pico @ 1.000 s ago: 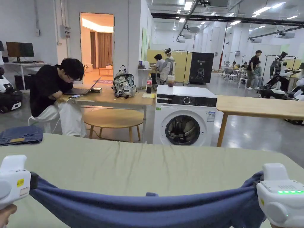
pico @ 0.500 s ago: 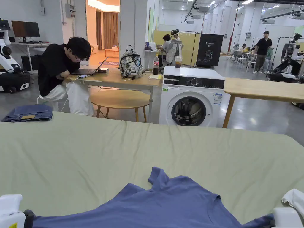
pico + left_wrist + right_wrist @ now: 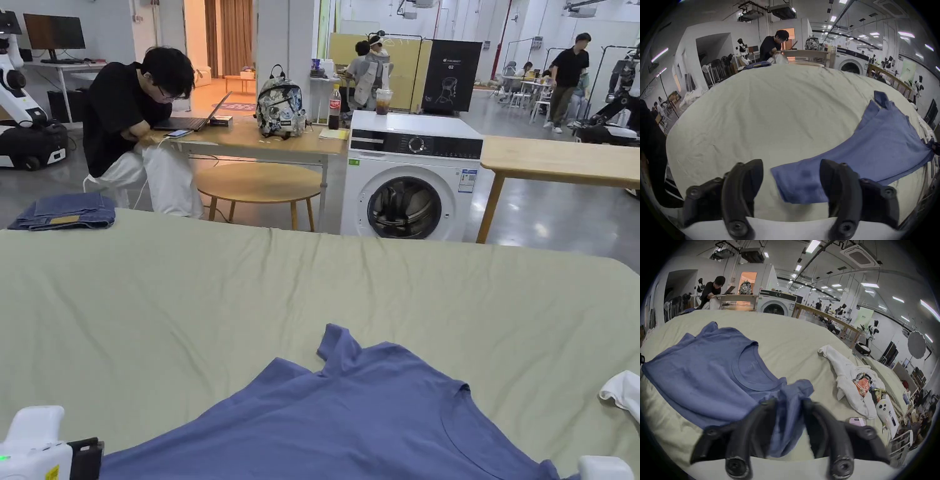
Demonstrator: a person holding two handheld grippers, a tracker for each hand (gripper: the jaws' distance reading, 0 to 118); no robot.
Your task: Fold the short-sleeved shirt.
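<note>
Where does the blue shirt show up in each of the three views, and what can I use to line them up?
Head view: blue shirt at the bottom centre, spread on the green sheet.
Left gripper view: lower right, one corner between the open left tool.
Right gripper view: left and centre, a sleeve running into the right tool.
Shared landmark: the washing machine.
</note>
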